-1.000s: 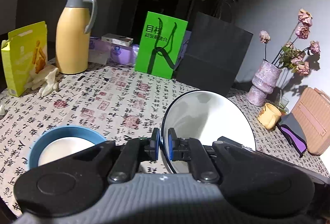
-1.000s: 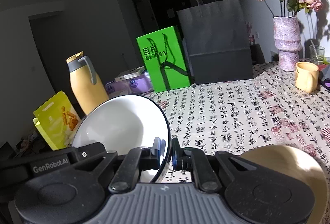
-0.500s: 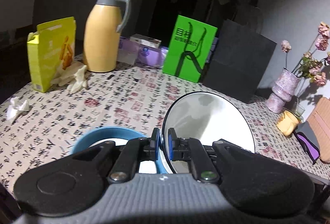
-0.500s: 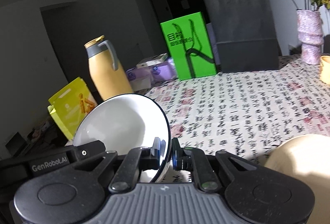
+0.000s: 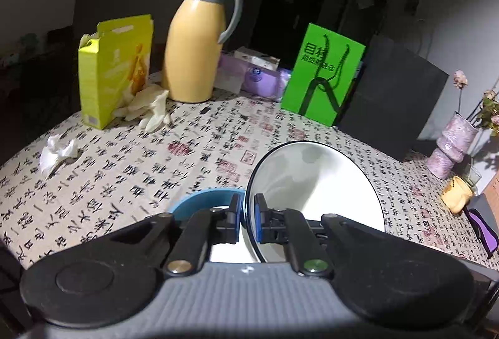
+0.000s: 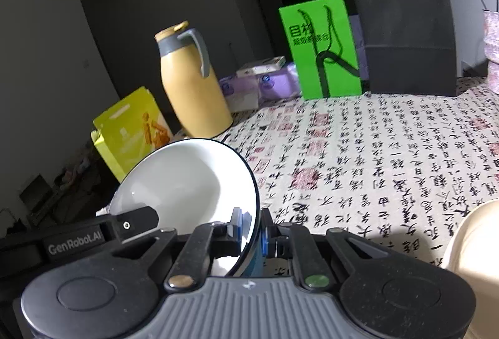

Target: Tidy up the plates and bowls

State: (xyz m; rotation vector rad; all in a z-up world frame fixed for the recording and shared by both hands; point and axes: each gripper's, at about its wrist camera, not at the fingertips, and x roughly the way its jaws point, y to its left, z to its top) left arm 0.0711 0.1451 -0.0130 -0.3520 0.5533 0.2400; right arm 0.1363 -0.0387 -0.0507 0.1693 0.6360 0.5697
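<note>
Gripping opposite rims, your left gripper [image 5: 246, 214] and right gripper [image 6: 252, 230] both pinch the dark-rimmed white ceramic bowl [image 5: 315, 183], tilted above the calligraphy-print tablecloth [image 5: 193, 158]. Just left of that bowl sits a blue-rimmed bowl [image 5: 199, 198].

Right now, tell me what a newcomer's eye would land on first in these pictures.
The white bowl with a dark rim stands out first, tilted on edge above the table, with the left gripper and right gripper each clamped on its rim from opposite sides. Next comes the bright green paper bag at the far side of the calligraphy-print tablecloth, with the tall yellow thermos jug to its left.
</note>
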